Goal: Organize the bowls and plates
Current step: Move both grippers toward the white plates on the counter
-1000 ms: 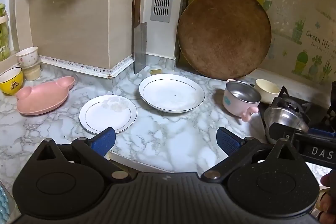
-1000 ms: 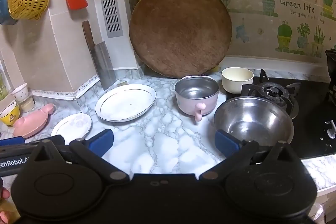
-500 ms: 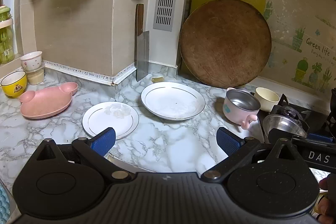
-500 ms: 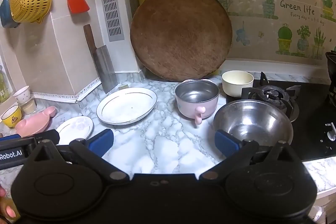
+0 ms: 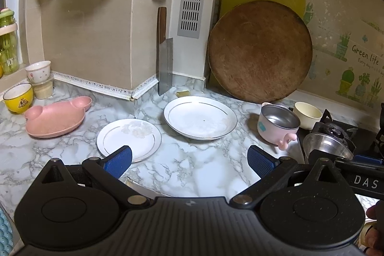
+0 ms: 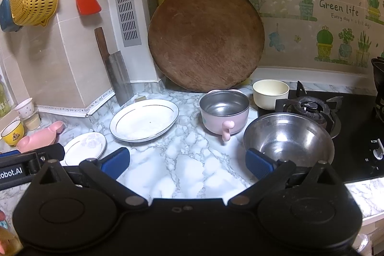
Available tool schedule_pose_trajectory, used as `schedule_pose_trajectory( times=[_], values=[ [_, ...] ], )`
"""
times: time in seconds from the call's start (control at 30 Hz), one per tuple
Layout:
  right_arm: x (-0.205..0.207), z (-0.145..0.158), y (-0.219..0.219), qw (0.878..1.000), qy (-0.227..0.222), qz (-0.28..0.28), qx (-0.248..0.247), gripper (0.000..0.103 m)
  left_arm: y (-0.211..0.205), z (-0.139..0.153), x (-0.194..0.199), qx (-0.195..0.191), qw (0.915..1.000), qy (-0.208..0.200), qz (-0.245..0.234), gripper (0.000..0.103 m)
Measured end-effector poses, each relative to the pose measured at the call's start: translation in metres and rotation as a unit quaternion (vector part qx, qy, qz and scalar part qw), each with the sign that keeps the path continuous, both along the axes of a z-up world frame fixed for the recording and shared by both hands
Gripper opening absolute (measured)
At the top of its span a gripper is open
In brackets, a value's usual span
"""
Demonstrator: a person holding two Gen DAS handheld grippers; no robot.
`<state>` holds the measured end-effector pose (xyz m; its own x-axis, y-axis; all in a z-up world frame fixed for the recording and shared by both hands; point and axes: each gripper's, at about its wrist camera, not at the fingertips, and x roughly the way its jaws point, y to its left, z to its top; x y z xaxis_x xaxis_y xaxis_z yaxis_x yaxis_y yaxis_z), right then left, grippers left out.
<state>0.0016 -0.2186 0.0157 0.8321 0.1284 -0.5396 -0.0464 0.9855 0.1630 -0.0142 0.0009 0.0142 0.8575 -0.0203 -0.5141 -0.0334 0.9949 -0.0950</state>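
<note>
Both grippers (left [image 5: 189,161], right [image 6: 187,163]) gape empty; small plate [image 5: 128,139] beyond left jaws.

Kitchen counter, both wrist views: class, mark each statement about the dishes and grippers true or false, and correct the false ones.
1. The small white plate is stacked on the large white plate. False: they lie side by side, apart.
2. The left gripper is open and empty. True.
3. The pink bowl holds food. False: its steel inside looks empty.
4. The steel bowl sits beside the stove burner. True.
5. The right gripper grips a plate. False: it is open, holding nothing.
</note>
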Motion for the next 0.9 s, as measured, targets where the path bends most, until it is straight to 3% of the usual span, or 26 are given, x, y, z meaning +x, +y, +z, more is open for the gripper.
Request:
schedule_pose_trajectory(
  times=[0.37,0.9],
  values=[
    [0.0000,0.0002,0.0006,1.000,-0.005,0.014,0.008,0.103,0.0034,-0.0020,0.0026,-0.014,0.9999,0.007,-0.001,0.103],
    [0.0060,0.0019,-0.0001,0.999,-0.017,0.033,0.014,0.103,-0.0030,0.0020,0.0065,-0.004,1.0000,-0.008,-0.002,0.103]
  ],
)
